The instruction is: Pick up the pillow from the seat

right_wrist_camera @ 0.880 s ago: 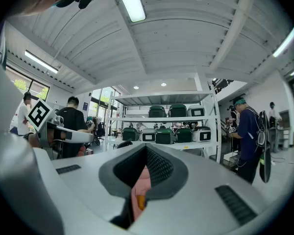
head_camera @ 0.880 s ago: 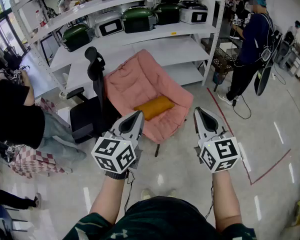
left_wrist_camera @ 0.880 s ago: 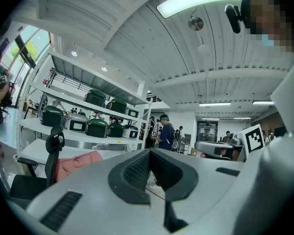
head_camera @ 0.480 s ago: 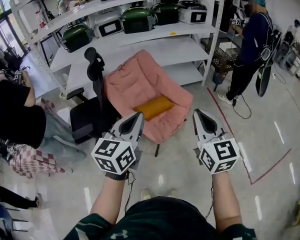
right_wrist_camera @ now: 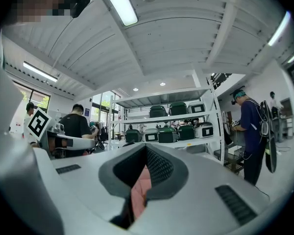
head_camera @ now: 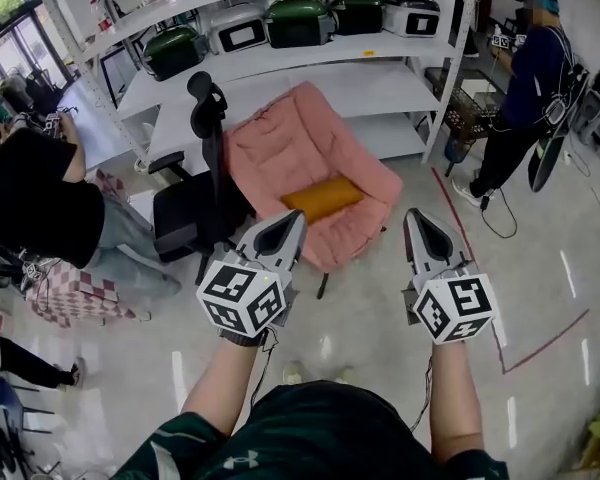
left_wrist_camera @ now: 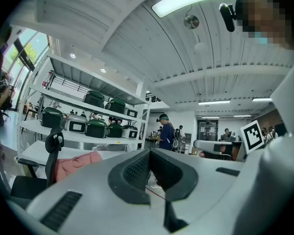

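Left gripper (head_camera: 294,220) and right gripper (head_camera: 416,218) are squeezed shut and empty, since your pillow (head_camera: 323,197) lies well ahead on the seat (head_camera: 280,148).

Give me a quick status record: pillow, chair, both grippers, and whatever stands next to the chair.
pillow: orange pillow lying on the seat of the pink chair, nothing touching it
left gripper: shut, empty, short of the chair
right gripper: shut, empty, short of the chair
beside chair: black office chair, to its left in the head view
behind chair: white shelving
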`<state>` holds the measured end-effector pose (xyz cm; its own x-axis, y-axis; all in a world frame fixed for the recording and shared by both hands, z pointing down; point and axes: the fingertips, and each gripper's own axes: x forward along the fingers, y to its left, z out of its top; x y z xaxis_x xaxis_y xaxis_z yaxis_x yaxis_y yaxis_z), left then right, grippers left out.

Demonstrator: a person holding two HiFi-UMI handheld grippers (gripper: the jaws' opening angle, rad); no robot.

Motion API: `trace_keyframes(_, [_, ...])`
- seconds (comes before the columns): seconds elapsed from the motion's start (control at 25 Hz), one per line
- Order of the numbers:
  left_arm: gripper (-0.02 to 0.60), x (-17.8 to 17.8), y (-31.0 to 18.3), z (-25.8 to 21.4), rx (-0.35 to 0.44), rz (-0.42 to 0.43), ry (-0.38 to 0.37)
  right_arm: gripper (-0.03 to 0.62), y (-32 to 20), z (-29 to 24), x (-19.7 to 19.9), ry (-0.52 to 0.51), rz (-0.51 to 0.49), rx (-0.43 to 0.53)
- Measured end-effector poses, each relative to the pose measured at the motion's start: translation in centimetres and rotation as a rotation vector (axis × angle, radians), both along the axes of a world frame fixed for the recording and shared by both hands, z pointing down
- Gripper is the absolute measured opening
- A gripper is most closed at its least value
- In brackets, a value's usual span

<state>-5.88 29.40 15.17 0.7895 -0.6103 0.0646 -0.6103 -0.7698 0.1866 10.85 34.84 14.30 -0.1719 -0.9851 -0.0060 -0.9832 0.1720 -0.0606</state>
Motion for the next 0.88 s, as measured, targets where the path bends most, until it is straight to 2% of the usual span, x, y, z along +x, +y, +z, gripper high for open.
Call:
trace_keyframes(0.36, [0.006,0.3,0.0,-0.5,0.018,-0.053,0.014,0.003,-0.3,-0.5,1.0,0.000,-0.043,0.025])
trace_keyframes(0.68, [0.006,1.5,-0.9,-0.2,0.021,-0.069,-0.021,0.003,-0.9,-0.2,2.8,-0.024,-0.052,0.018])
trace_keyframes(0.88, [0.006,1.7,-2.5,1.6,0.009,-0.060,-0.042,0.003,-2.3,0.9,2.6,-0.024,-0.042,0.005])
